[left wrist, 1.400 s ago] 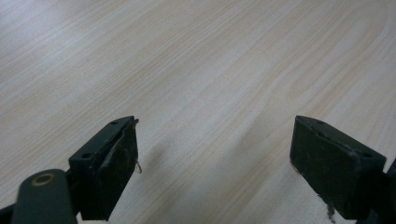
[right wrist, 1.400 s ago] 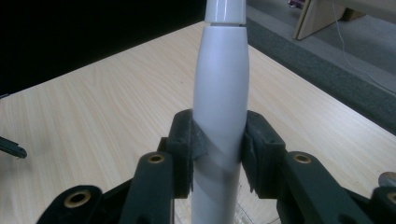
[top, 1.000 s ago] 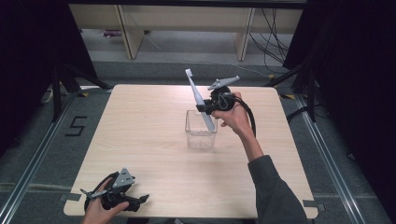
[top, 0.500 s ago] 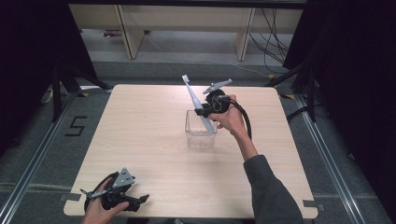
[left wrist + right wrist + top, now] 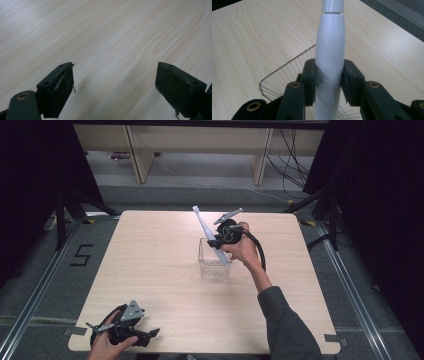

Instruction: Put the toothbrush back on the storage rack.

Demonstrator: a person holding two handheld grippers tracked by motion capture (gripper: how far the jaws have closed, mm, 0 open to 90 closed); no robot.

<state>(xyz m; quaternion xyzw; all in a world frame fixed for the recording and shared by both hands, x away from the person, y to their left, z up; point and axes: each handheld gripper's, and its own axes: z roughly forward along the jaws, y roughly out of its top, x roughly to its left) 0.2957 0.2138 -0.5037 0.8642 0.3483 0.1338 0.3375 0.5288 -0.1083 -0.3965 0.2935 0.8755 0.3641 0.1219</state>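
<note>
Currently right gripper (image 5: 328, 82) is clamped on the white toothbrush (image 5: 329, 55), its lower end entering the clear box (image 5: 214, 262), release pending.

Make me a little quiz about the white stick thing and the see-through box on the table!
1. True or false: the right gripper is shut on the white toothbrush-like wand.
2. Where does the wand's lower end sit in the high view? A) flat on the table, B) inside the clear box, C) on the floor.
3. Fill in: the left gripper has its jaws ____ with nothing but bare wood between them.

Key:
1. True. The pads press on both sides of the wand.
2. B. The wand leans tilted, its lower end down in the box.
3. Open.
</note>
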